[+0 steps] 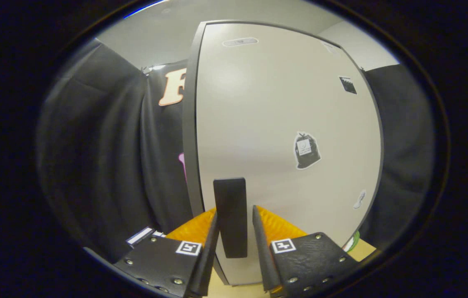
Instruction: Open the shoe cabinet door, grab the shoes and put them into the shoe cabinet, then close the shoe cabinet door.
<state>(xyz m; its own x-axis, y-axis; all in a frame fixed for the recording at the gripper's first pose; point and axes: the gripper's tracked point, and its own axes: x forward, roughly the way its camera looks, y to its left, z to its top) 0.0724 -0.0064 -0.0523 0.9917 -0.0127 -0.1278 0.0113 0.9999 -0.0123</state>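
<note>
Gripper view, close on the shoe cabinet door (275, 124); door pale, flat, with a dark edge strip down its left side; it stands upright just beyond the fingers. Black upright handle (230, 217) is mounted low on the door near that left edge; it sits between the two fingers of the claw (234, 223). Claw fingers are apart, one on each side of the handle; the left finger (211, 244) lies close against the handle's side, the right one shows a narrow gap of pale door; cannot tell whether either presses on it. Several stickers on the door: a dark bag-shaped sticker (307, 150) right of centre, a small black one (348, 85) higher up, a pale oval mark (240, 42) near the top. Black cloth wall (105, 157) hangs to either side of the cabinet; light wooden floor (362, 250) shows at the cabinet's base.
</note>
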